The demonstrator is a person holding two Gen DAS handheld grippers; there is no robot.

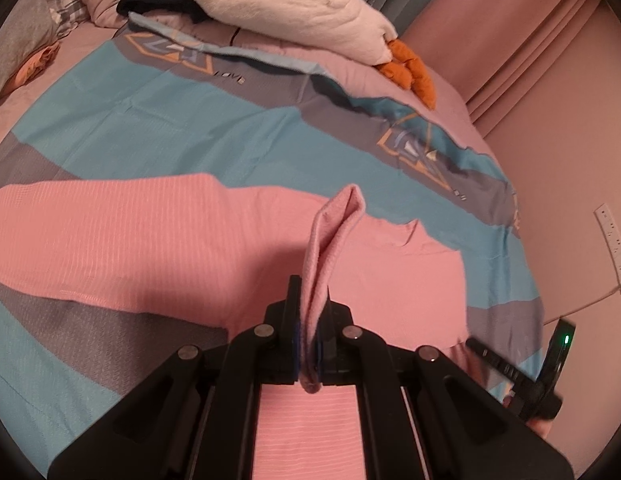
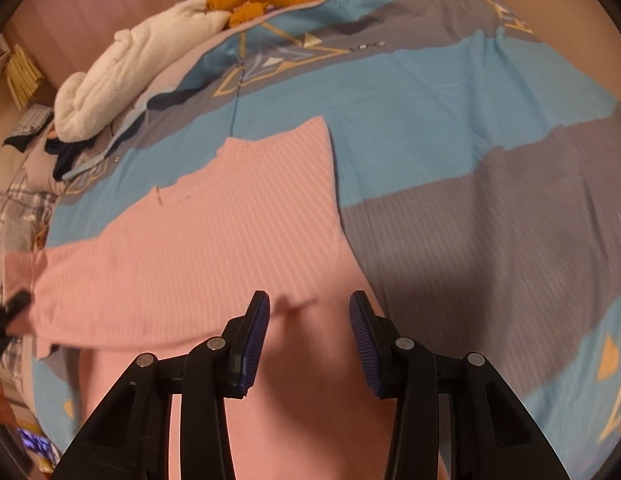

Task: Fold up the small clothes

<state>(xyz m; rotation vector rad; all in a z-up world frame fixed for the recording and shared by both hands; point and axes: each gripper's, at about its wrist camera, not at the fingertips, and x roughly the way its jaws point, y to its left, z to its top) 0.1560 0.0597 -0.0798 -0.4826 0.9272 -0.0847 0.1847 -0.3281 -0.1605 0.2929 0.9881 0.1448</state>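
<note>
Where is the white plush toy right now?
The white plush toy lies at the far edge of the bed, top centre in the left wrist view, upper left in the right wrist view, beyond the blue-grey cover and the pink top.

A bed fills the room, spread with a blue-and-grey quilt bearing gold geometric prints. A white plush goose with orange feet lies along its far edge. Pinkish curtains hang behind; a wall socket strip sits at right.
</note>
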